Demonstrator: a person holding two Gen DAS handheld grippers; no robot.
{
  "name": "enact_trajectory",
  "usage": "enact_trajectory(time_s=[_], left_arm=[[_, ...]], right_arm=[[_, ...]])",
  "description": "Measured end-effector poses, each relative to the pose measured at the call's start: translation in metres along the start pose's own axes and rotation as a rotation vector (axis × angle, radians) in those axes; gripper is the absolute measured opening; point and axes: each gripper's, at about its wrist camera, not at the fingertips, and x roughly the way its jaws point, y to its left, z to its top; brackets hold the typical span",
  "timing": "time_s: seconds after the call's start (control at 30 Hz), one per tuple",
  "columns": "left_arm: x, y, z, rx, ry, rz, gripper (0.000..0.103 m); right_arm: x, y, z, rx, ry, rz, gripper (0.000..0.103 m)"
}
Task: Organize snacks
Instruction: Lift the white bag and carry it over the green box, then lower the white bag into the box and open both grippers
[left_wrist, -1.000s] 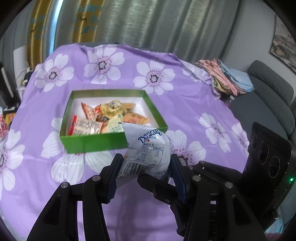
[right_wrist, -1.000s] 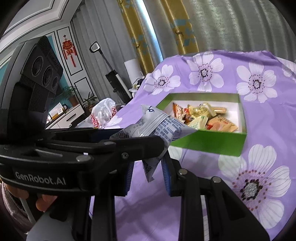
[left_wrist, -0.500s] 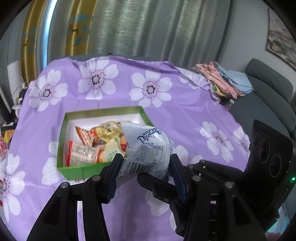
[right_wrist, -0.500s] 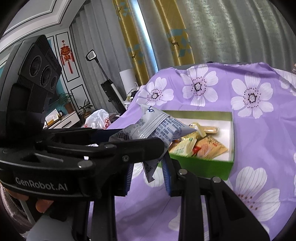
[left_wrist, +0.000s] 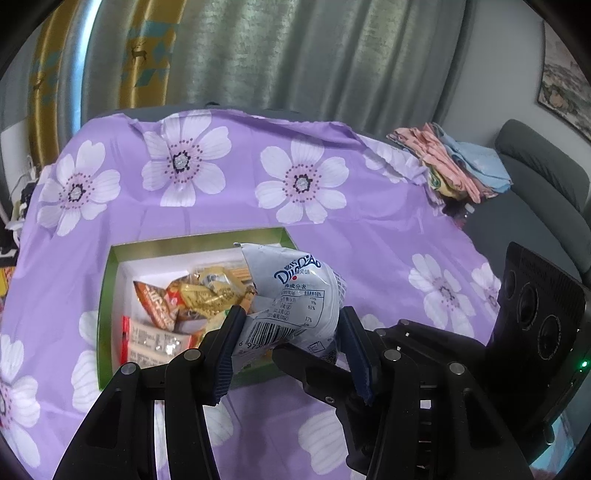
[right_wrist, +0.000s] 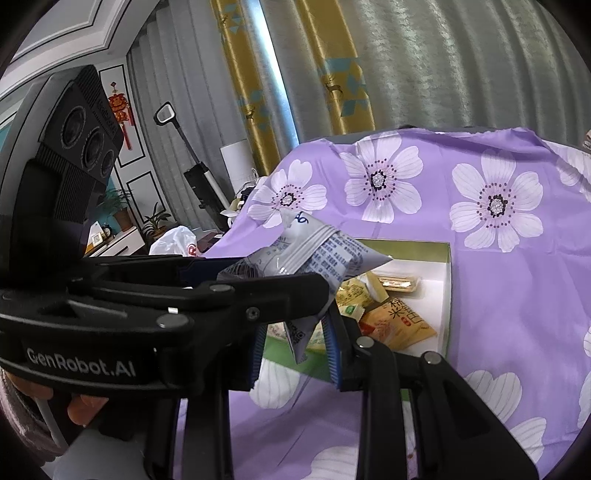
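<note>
Both tools clenched one white snack bag (left_wrist: 295, 295): the left tool (left_wrist: 291, 354) on its body, the right tool (right_wrist: 295, 347) on its corner, above the green box's (left_wrist: 105, 295) near edge.

- "DiaoDiao"-style blue logo, nutrition table, barcode starting 6 97: white snack bag (left_wrist: 295, 295)
- "GenRobot.AI": left gripper (right_wrist: 291, 332) body
- "米": orange packet (right_wrist: 400, 325)

One green box (left_wrist: 110, 295), one white packet (left_wrist: 299, 295), two tools
</note>
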Motion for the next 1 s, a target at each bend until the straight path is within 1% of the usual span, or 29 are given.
enact_trajectory(time_s=[0.27,0.67,1.0], left_arm=[[0.026,0.012,0.009,-0.013,0.032,-0.012,0.052],[0.065,0.035,0.013,-0.05,0.079,-0.013,0.052],[0.083,0.048,0.01,-0.07,0.109,-0.007,0.052]], right_arm=[[0.021,-0.018,0.004,0.02,0.023,-0.012,0.029],[0.058,-0.041,0.004,0.047,0.097,-0.024,0.029],[0.081,-0.045,0.001,0.037,0.166,-0.052,0.03]])
